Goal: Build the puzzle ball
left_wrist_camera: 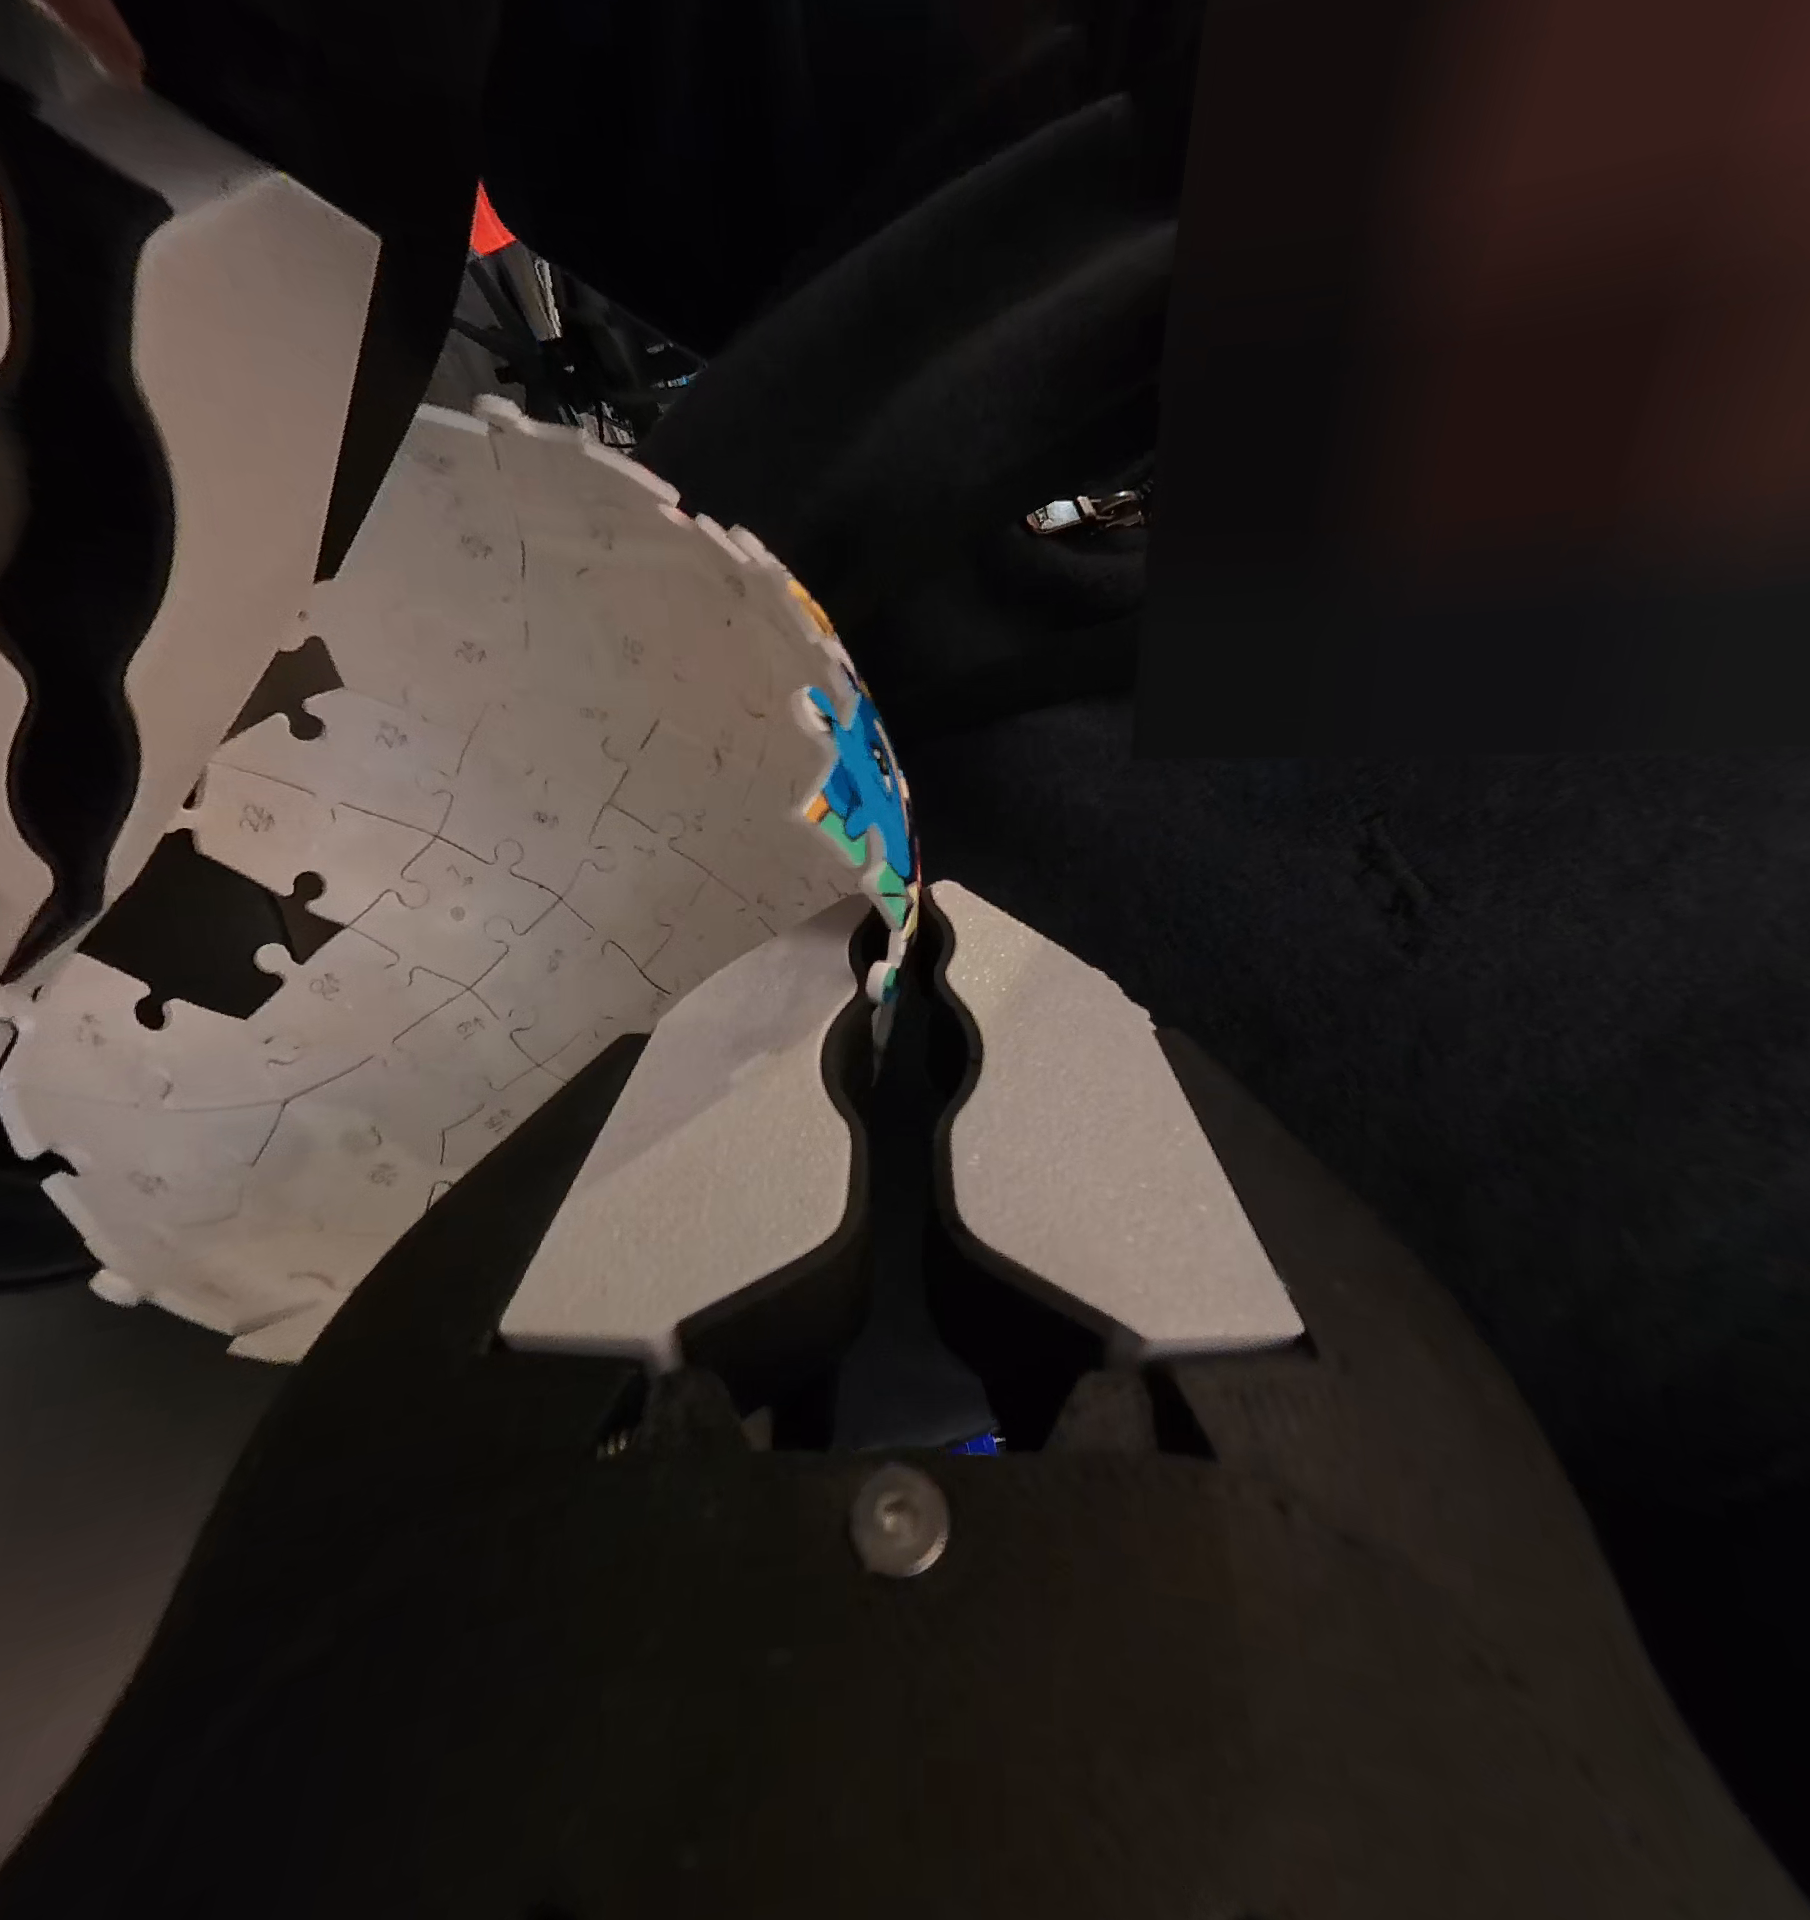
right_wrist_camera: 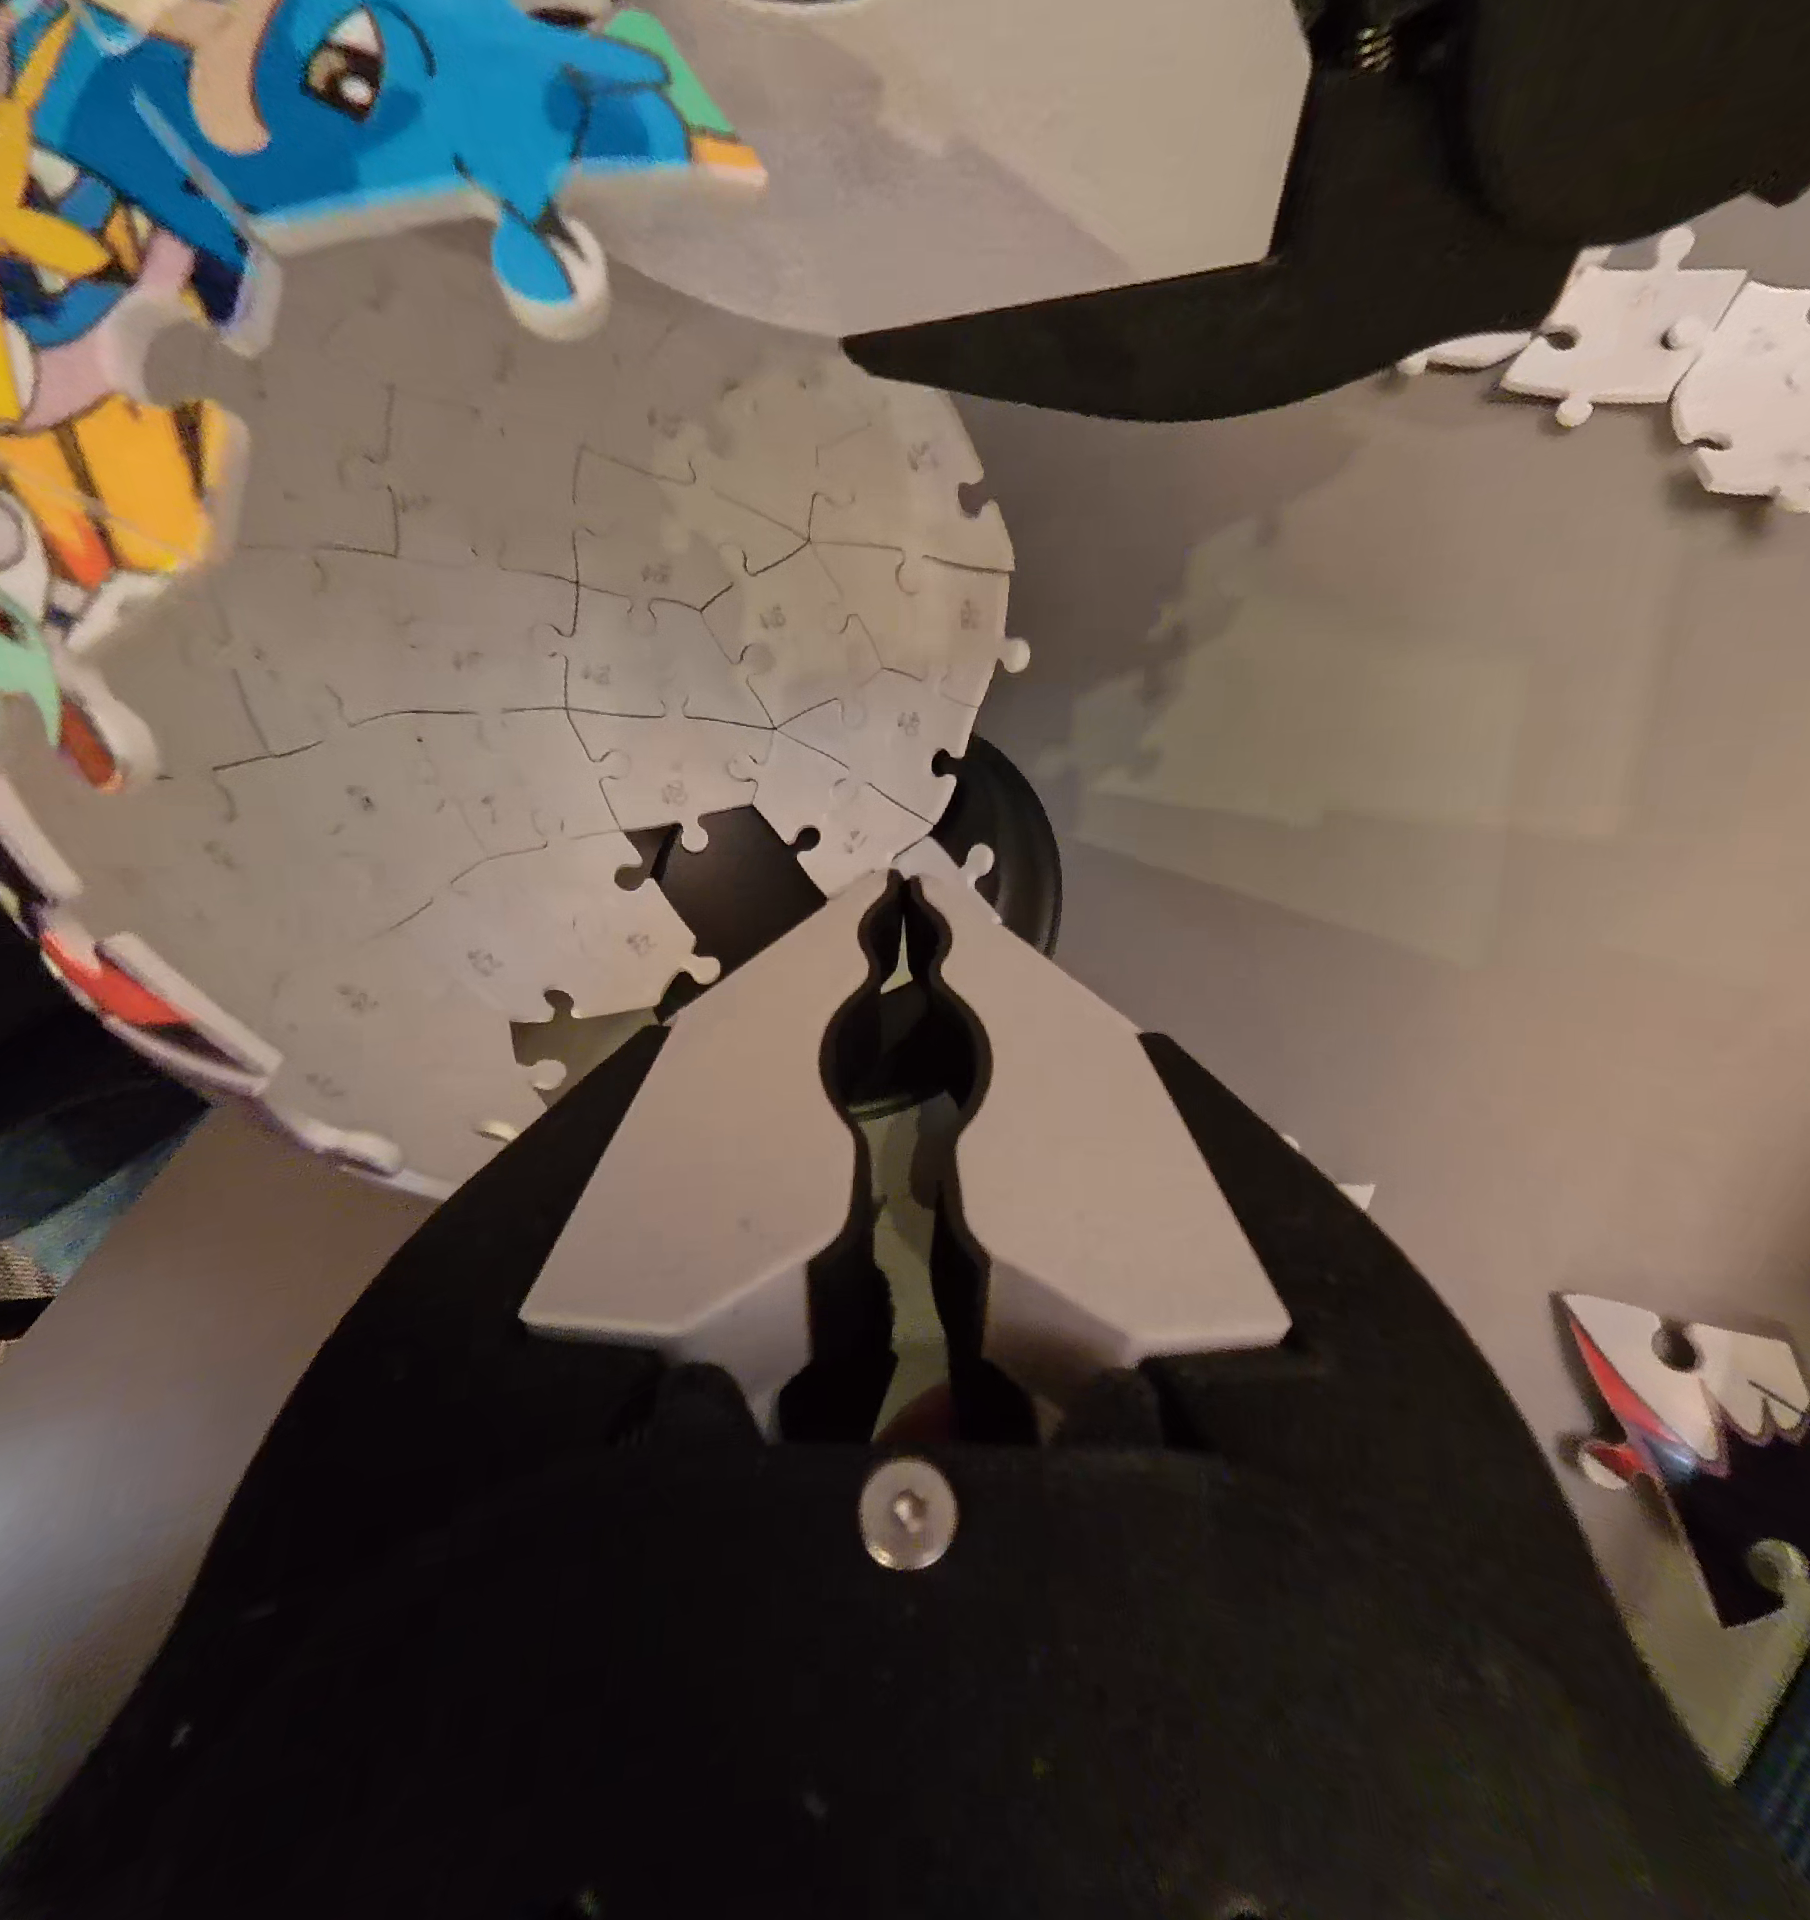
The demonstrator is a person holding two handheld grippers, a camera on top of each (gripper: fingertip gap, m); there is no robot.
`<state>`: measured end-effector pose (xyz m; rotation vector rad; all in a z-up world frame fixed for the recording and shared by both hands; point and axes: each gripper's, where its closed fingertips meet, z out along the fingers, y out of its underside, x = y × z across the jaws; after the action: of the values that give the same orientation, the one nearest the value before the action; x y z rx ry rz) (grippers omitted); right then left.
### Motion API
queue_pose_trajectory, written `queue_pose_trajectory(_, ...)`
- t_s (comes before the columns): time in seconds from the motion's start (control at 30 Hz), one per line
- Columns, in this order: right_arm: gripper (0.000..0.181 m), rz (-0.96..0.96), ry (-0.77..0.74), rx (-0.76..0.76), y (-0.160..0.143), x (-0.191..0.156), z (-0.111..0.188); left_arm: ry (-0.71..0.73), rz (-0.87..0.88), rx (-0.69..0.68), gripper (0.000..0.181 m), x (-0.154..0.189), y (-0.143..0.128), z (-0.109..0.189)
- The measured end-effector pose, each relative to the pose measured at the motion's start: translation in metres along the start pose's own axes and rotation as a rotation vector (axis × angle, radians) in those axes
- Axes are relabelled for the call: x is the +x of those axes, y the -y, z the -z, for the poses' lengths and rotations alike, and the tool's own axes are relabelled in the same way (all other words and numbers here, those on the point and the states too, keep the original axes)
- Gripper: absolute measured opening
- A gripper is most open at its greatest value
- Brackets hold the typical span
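The puzzle ball [left_wrist_camera: 527,831] is a partly built curved shell, white and numbered inside and printed with coloured cartoon figures outside. My left gripper [left_wrist_camera: 906,925] is shut on its coloured rim at the right. My right gripper [right_wrist_camera: 906,894] is shut on the opposite rim of the ball [right_wrist_camera: 568,644], beside a gap [right_wrist_camera: 735,873] where pieces are absent. The same gap [left_wrist_camera: 194,925] shows in the left wrist view, with the right gripper [left_wrist_camera: 7,977] at the upper left. The left gripper's fingers [right_wrist_camera: 984,156] show at the top of the right wrist view.
Loose white-backed pieces [right_wrist_camera: 1659,353] lie on the grey table [right_wrist_camera: 1400,935] at the far right. A coloured joined piece [right_wrist_camera: 1711,1455] lies near the right edge. A black ring [right_wrist_camera: 1026,831] sits behind the ball. A dark garment [left_wrist_camera: 984,468] fills the background. The grippers' ends are close to 12 centimeters from one another.
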<state>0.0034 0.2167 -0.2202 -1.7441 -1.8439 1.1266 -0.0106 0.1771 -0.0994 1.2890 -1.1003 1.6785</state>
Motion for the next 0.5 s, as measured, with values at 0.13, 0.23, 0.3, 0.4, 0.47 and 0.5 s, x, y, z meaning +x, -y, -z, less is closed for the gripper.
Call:
queue_pose_trajectory(0.13,0.0,0.015,0.009,0.003,0.0035,-0.003,-0.0025,0.006,0.0,-0.001,0.005,-0.0002,0.0008,-0.001)
queue_pose_trajectory(0.23,0.0,0.017,0.012,-0.023,-0.0001,-0.0034,-0.0062,0.002,0.007,-0.008,0.005,0.0003,-0.0001,-0.0022)
queue_pose_trajectory(0.3,0.0,0.018,0.021,-0.028,-0.0005,-0.0048,-0.007,-0.002,0.012,-0.013,0.005,0.0004,-0.0007,-0.0033)
queue_pose_trajectory(0.4,0.0,0.014,0.031,-0.037,-0.001,-0.0059,-0.0076,-0.007,0.013,-0.014,0.005,0.0003,0.0002,-0.0039)
queue_pose_trajectory(0.47,0.0,0.017,0.03,-0.04,-0.001,-0.0059,-0.0078,-0.01,0.017,-0.012,0.005,-0.0002,0.0012,-0.0041)
queue_pose_trajectory(0.5,0.0,0.017,0.031,-0.039,-0.0011,-0.006,-0.0077,-0.012,0.016,-0.015,0.005,-0.0002,0.0008,-0.0043)
